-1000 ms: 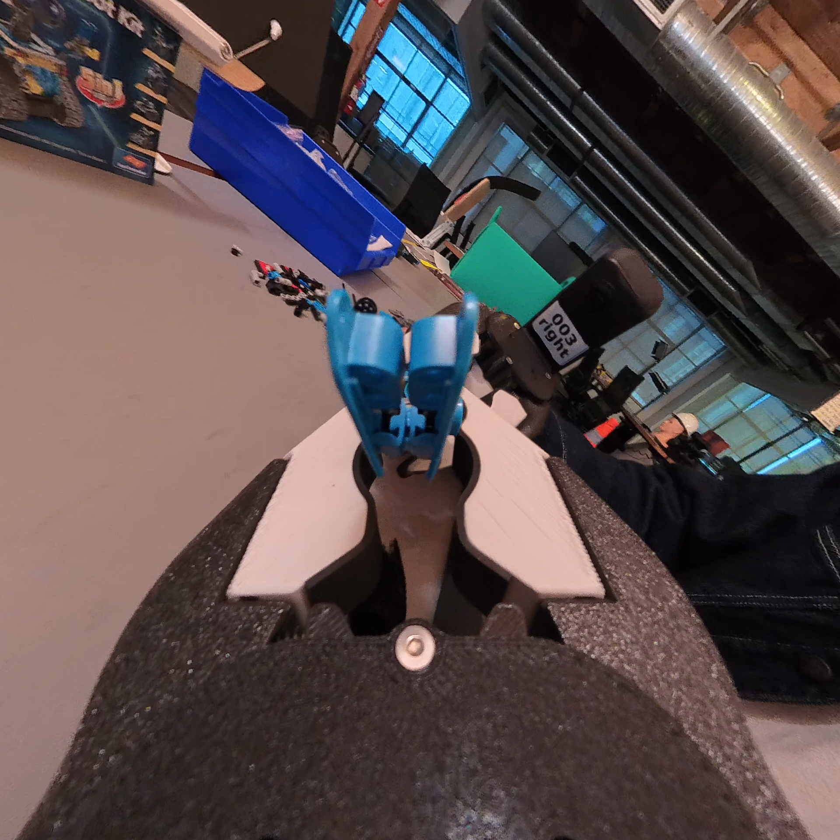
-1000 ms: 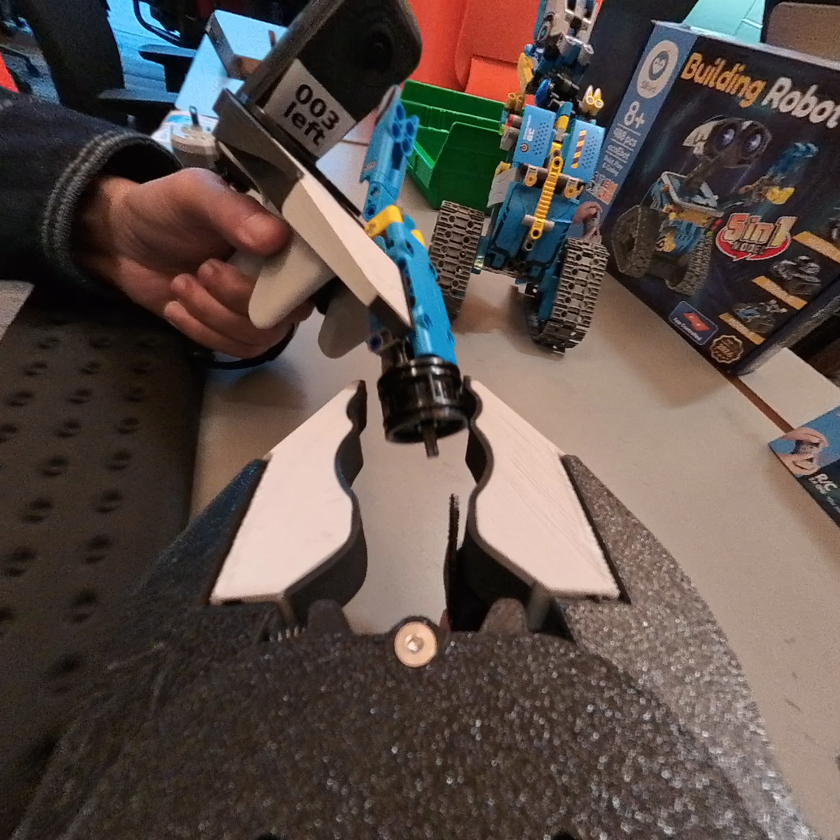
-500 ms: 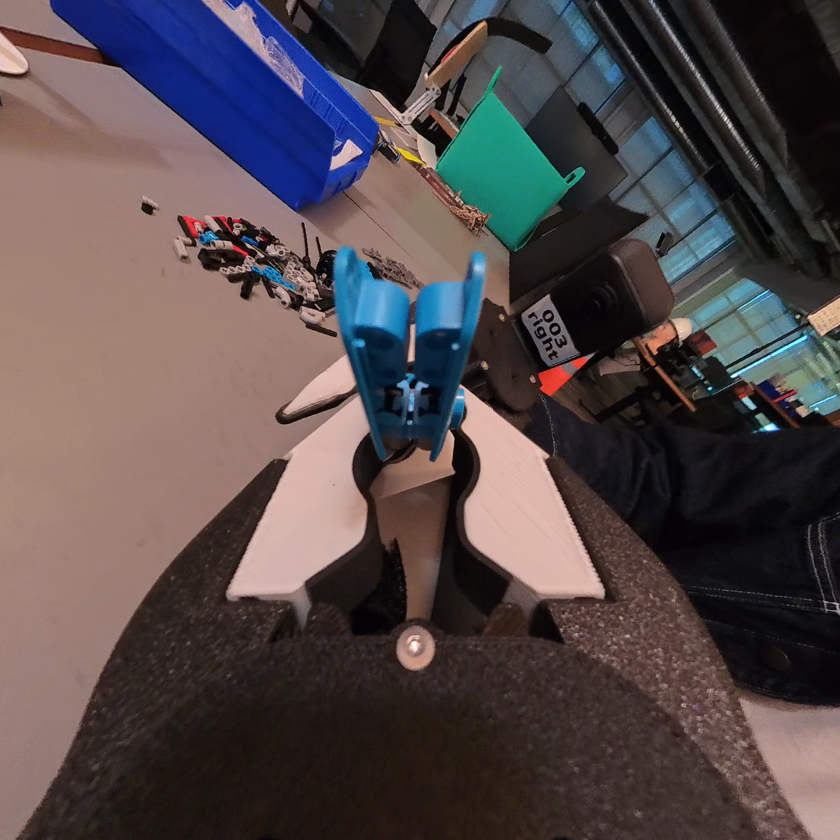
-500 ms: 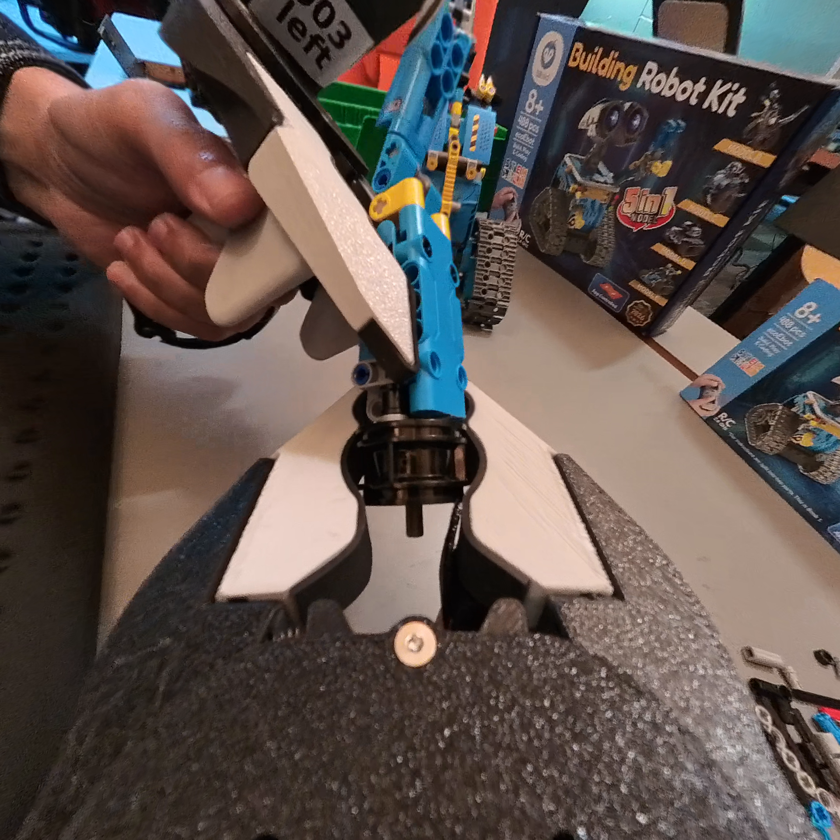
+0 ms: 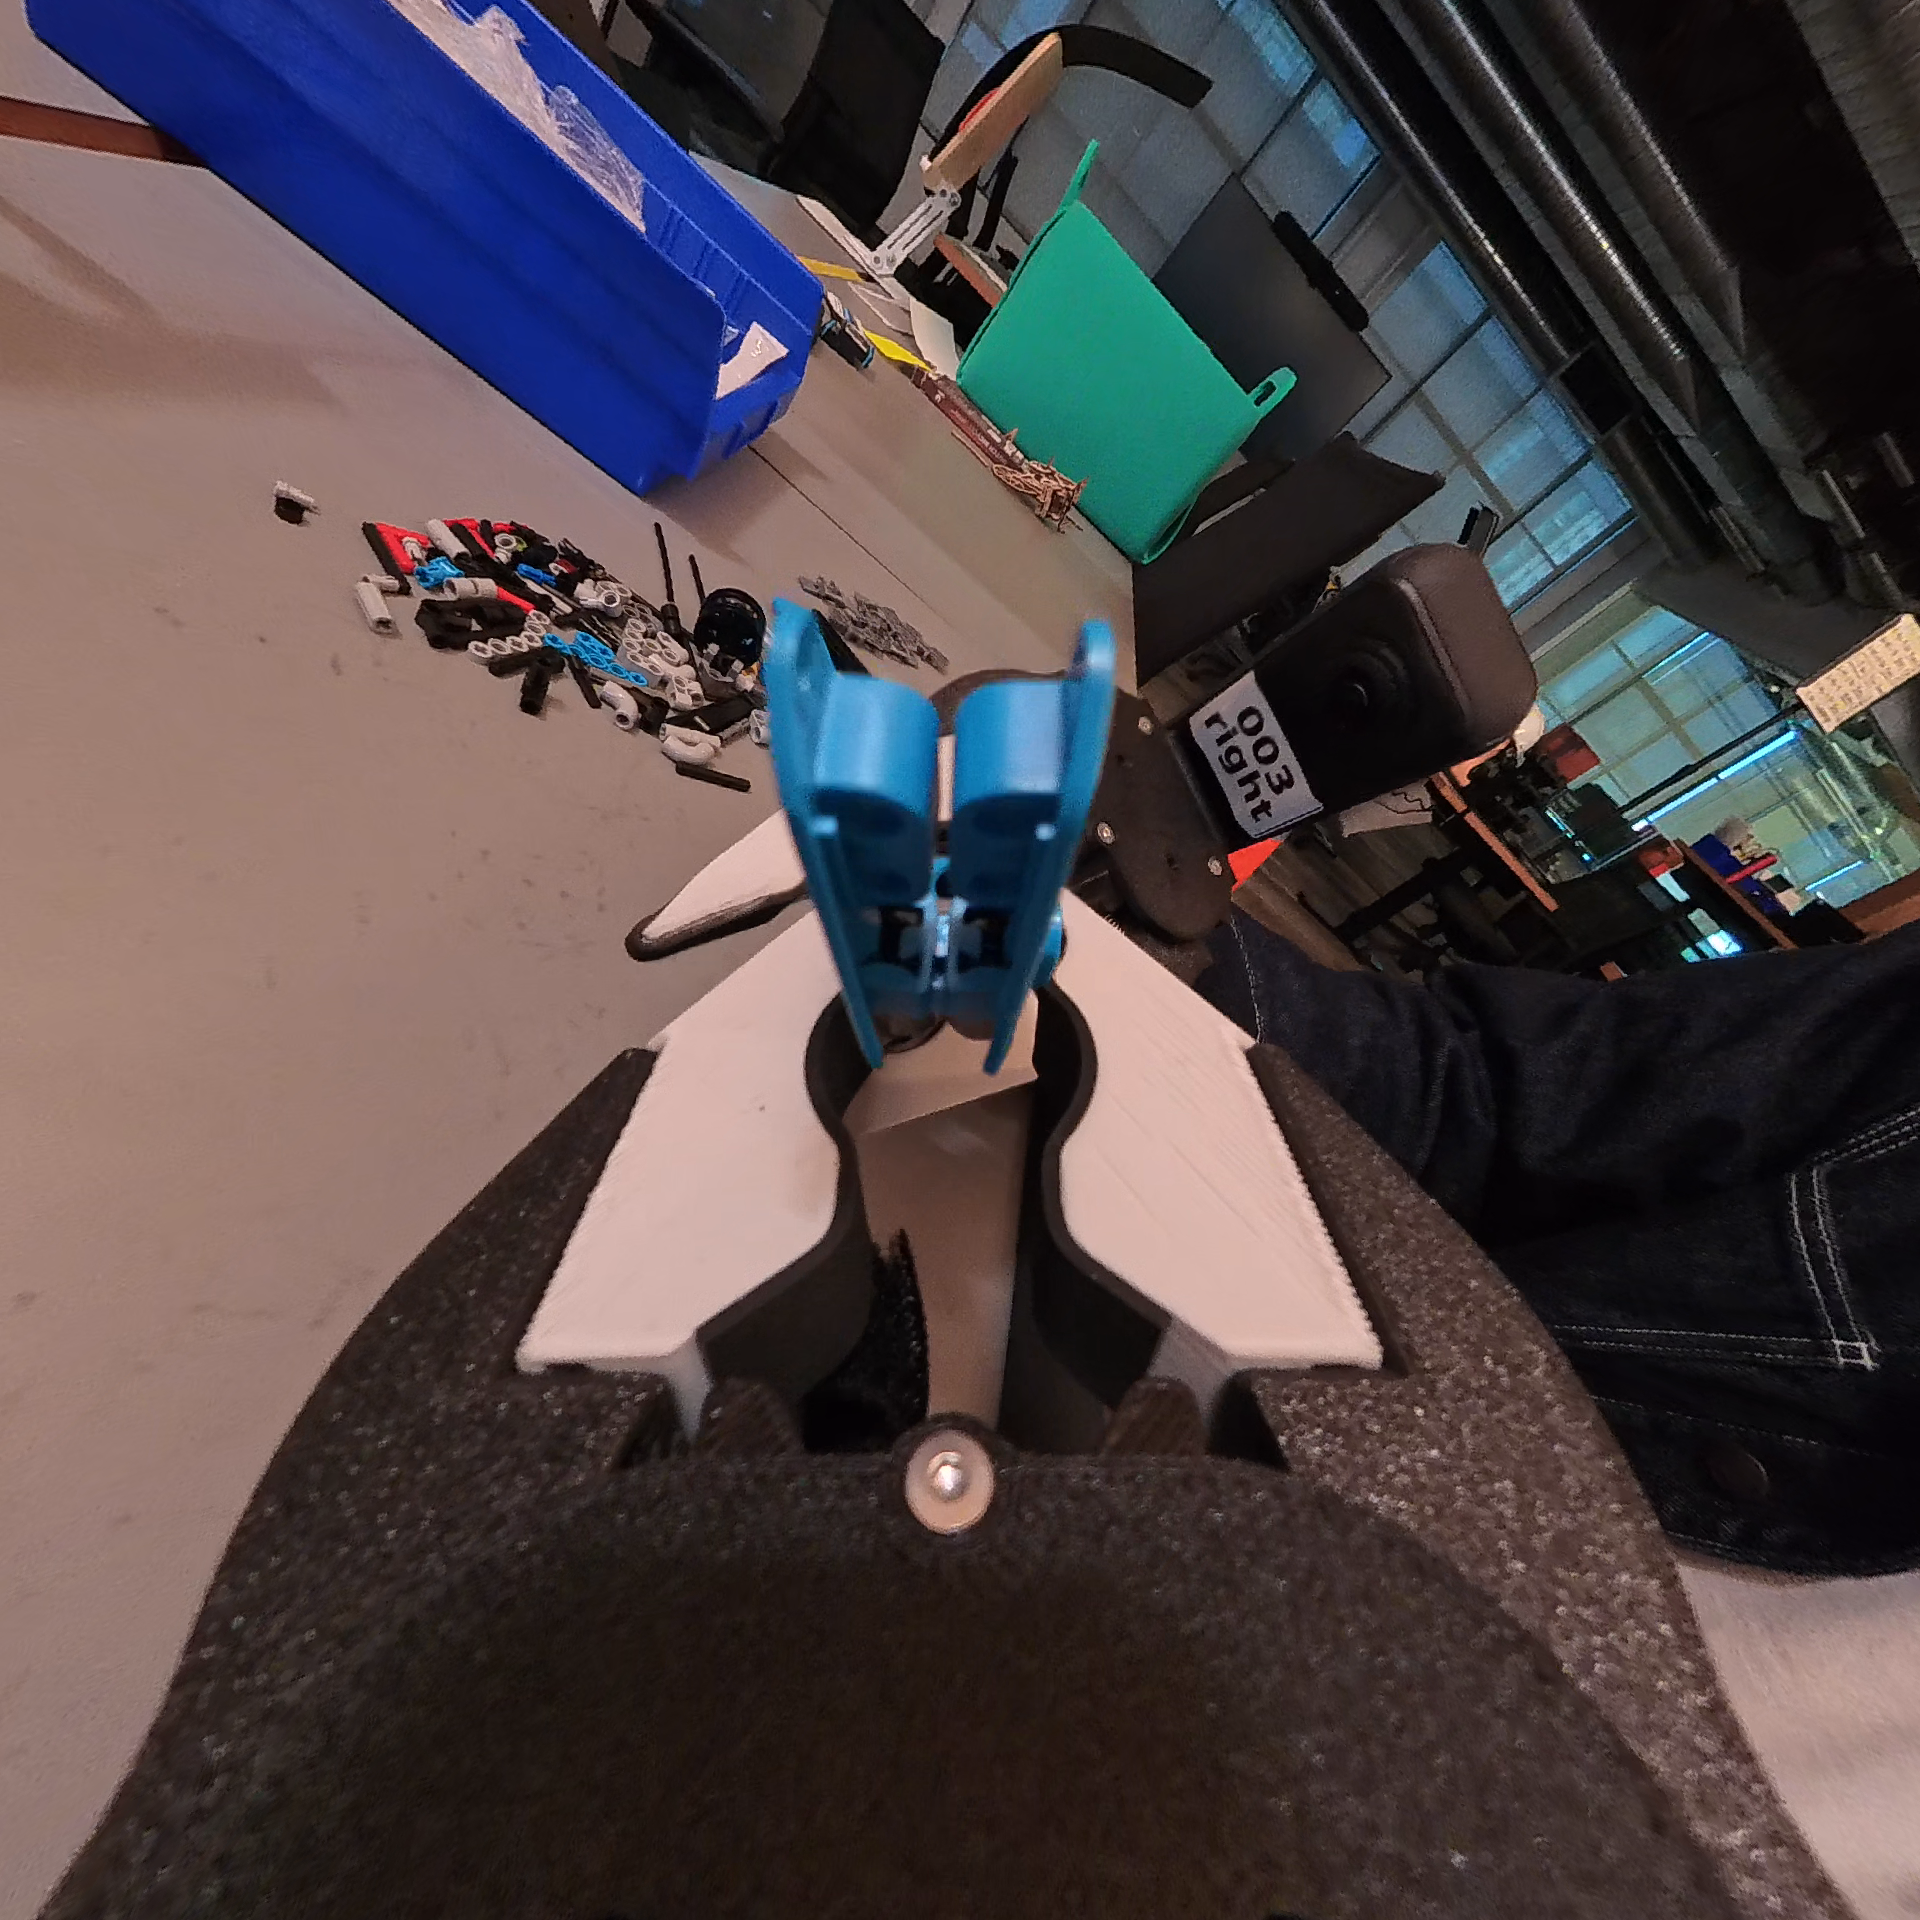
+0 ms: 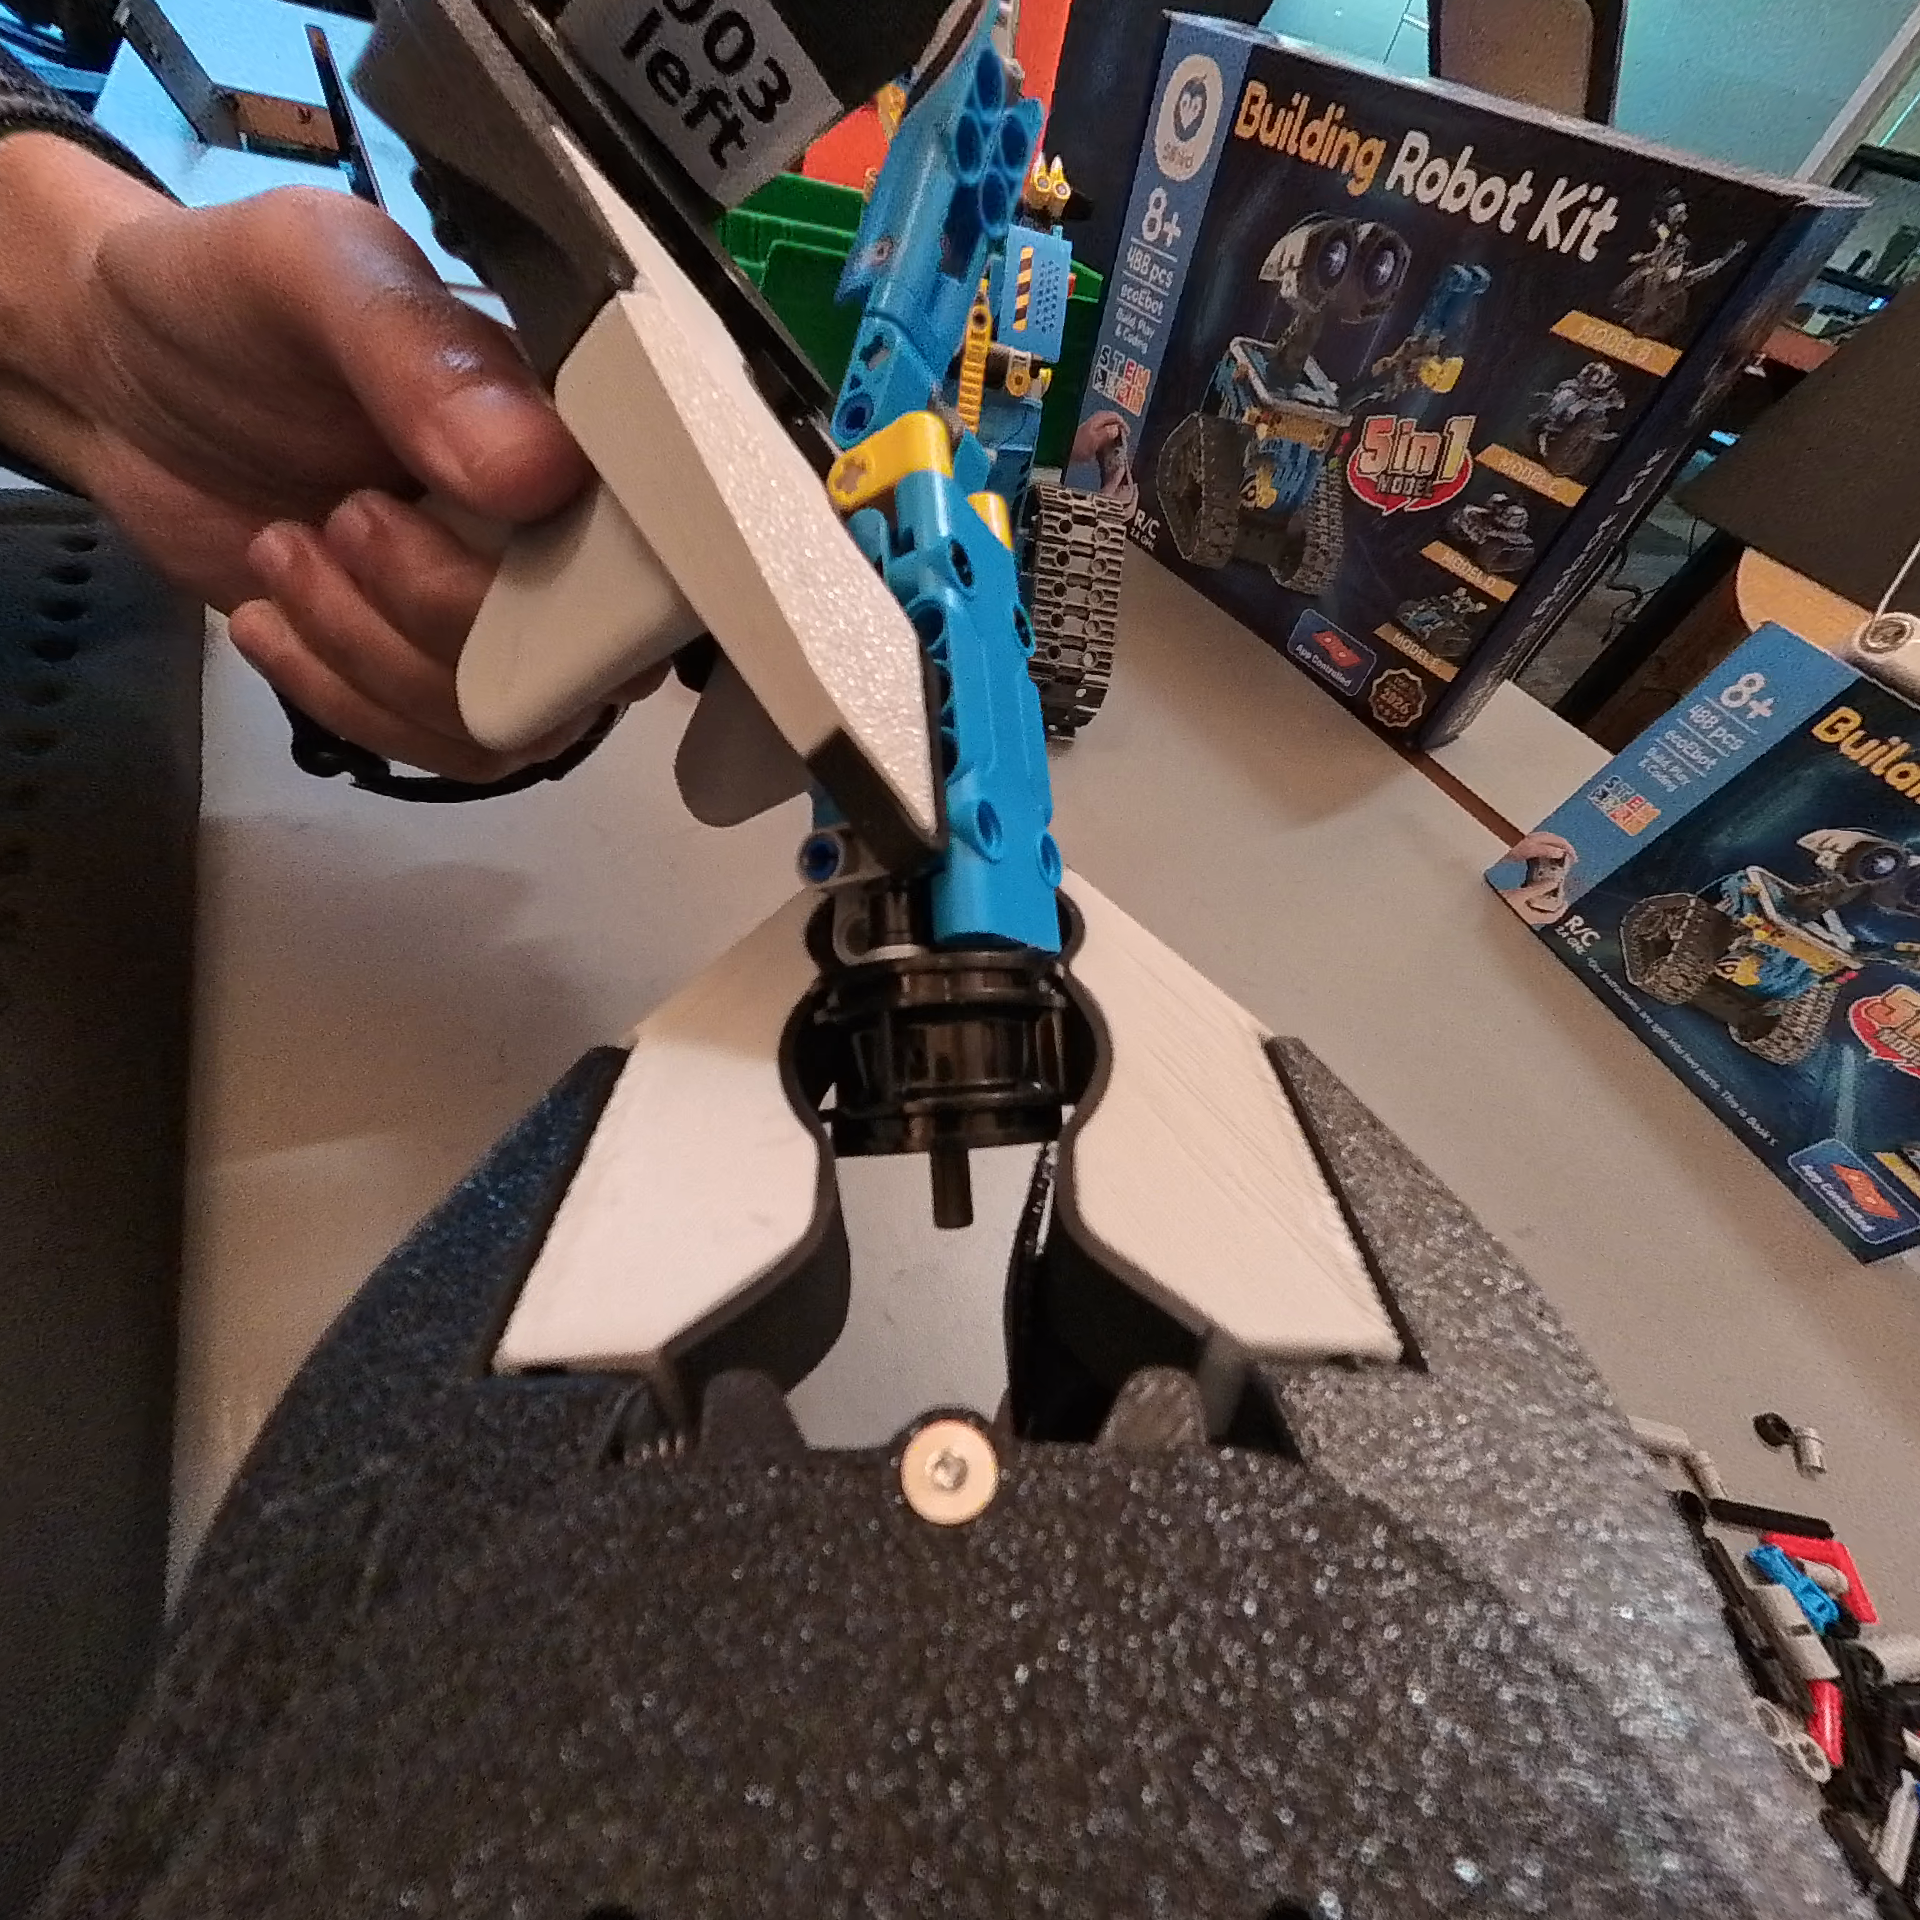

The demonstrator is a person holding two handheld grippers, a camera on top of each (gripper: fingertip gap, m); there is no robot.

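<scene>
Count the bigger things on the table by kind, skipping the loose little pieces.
Printed kit boxes: 2
Storage bins: 3, blue, teal, green
Built tracked toy robot: 1
Blue brick assembly with black wheel hub, held by both hand-held grippers: 1
Total: 7

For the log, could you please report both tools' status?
Left tool shut on blue toy arm. Right tool shut on its black wheel. Loose parts lie apart.

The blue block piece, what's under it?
Under the blue block piece sits a black wheel, gripped by the right gripper. A thin axle pokes out below. How they join is hidden.
</scene>
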